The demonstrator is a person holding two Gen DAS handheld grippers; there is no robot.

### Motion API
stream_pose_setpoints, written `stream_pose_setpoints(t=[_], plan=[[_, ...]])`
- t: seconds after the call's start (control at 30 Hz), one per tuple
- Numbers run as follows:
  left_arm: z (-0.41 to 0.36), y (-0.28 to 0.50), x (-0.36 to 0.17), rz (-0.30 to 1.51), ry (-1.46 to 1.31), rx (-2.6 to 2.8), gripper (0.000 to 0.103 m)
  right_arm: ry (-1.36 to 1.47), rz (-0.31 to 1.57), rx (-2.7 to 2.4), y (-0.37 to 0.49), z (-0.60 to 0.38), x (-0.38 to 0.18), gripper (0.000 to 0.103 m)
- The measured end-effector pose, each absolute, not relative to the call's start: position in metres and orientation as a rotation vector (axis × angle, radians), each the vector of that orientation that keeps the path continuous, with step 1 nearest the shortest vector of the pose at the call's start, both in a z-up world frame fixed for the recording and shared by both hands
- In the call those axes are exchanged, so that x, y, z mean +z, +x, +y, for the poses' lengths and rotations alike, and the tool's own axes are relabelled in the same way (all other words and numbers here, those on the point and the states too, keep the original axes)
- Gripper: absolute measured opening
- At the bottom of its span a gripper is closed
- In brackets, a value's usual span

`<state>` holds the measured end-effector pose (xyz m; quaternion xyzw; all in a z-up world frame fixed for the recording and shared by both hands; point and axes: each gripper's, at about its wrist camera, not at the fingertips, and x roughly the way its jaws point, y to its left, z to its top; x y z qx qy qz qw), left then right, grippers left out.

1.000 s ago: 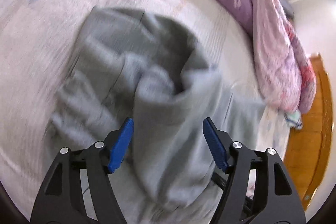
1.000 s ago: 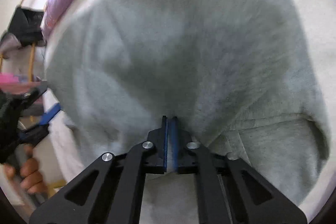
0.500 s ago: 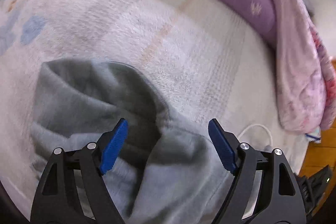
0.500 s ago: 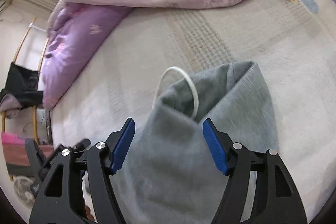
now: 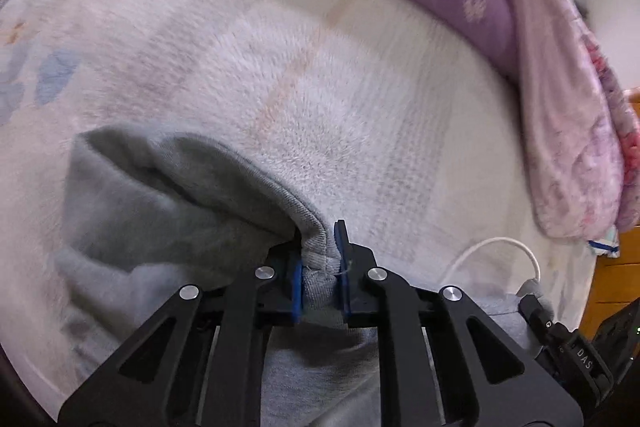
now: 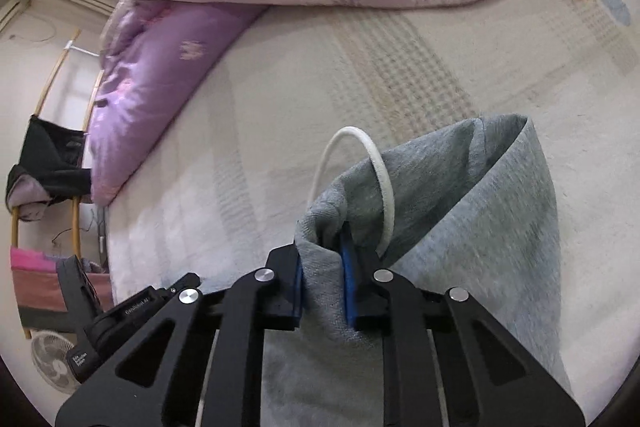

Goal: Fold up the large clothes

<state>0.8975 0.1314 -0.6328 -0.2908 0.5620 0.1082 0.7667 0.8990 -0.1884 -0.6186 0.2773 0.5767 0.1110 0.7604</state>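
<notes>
Now the grey sweatshirt (image 5: 168, 211) lies on the bed (image 5: 328, 99), one edge bunched between each pair of jaws: left gripper (image 5: 319, 275) and right gripper (image 6: 323, 283) both clamped on it, cloth spanning sideways between them, equally near.

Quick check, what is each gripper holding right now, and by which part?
Both hold the grey sweatshirt: the left gripper pinches a ribbed hem edge, the right gripper a bunched edge beside the white drawcord.
</notes>
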Motion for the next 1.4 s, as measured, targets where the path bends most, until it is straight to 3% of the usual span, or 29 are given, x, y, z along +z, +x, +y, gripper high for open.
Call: stream_pose_setpoints(t=[0.3,0.53,0.8,0.97,1.17,1.27,1.33,1.4], plan=[[0.115,0.778,-0.559,1.145,-0.647,0.221,0.013,0.602,1.24,0.314,0.803,-0.202,-0.55,0.013],[0.1,0.676,-0.539,1.146,-0.633,0.249,0.013,0.558,1.296,0.294,0.706,-0.209,-0.531,0.013],[0.077,0.578,-0.593,1.264,-0.603,0.305,0.013,0.569,1.461,0.168,0.61,-0.225,-0.595,0.013],[0.059,0.548,-0.639,1.348,-0.548,0.311,0.013,0.596,1.547,0.108,0.578,-0.241,-0.641,0.01],[0.045,0.541,-0.655,1.338,-0.504,0.332,0.013,0.587,1.573,0.143,0.576,-0.238,-0.661,0.013],[0.051,0.541,-0.652,1.324,-0.554,0.356,0.024,0.585,1.582,0.159,0.584,-0.242,-0.648,0.018],[0.056,0.536,-0.646,1.317,-0.56,0.395,0.049,0.542,1.573,0.174,0.583,-0.248,-0.632,0.018],[0.062,0.529,-0.641,1.302,-0.581,0.425,0.05,0.486,1.55,0.201,0.586,-0.254,-0.611,0.018]])
